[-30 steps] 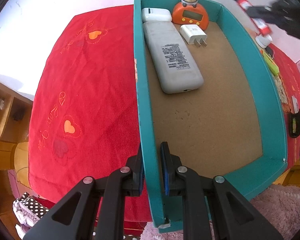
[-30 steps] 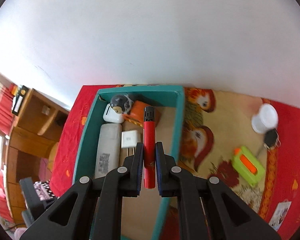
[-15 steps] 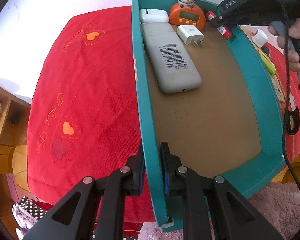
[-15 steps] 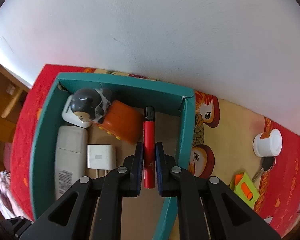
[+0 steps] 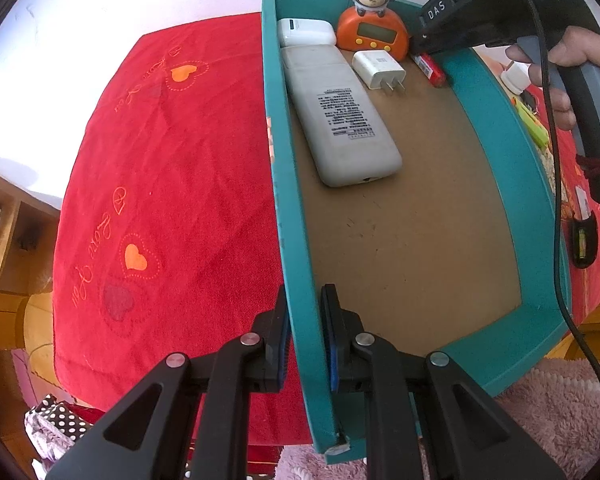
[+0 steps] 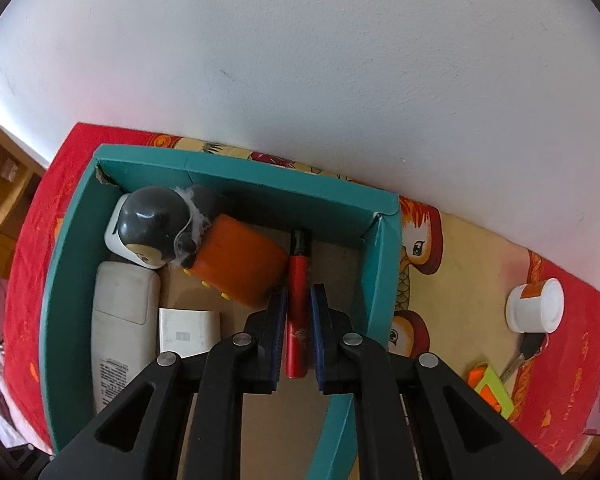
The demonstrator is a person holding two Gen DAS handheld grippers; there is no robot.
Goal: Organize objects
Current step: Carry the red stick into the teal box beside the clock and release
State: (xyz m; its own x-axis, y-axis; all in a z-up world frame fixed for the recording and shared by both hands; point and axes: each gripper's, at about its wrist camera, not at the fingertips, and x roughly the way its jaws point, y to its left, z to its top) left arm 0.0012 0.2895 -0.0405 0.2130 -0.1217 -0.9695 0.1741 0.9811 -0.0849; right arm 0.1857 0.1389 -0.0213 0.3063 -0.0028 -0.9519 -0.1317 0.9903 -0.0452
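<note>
A teal box [image 5: 496, 128] holds a grey remote [image 5: 340, 120], a white charger plug [image 5: 378, 68], a white case [image 5: 306, 31] and an orange monkey clock [image 5: 370, 30]. My left gripper [image 5: 304, 340] is shut on the box's left wall near its front corner. My right gripper [image 6: 298, 322] is inside the box at the far right, next to the clock [image 6: 240, 264]. A red lighter [image 6: 298, 304] lies between its pads [image 6: 278, 320], low over the box floor. The jaws look slightly parted around it. The lighter also shows in the left wrist view [image 5: 432, 70].
The box sits on a red cloth [image 5: 172, 184] over a table by a white wall. Right of the box lie a white jar [image 6: 536, 304], a key [image 6: 528, 350] and a green and orange item [image 6: 492, 388]. A wooden shelf [image 5: 4, 216] stands at the left.
My right gripper has lowered the lighter deeper into the box beside the clock, and its jaws have eased apart slightly. The left gripper has kept its hold on the wall.
</note>
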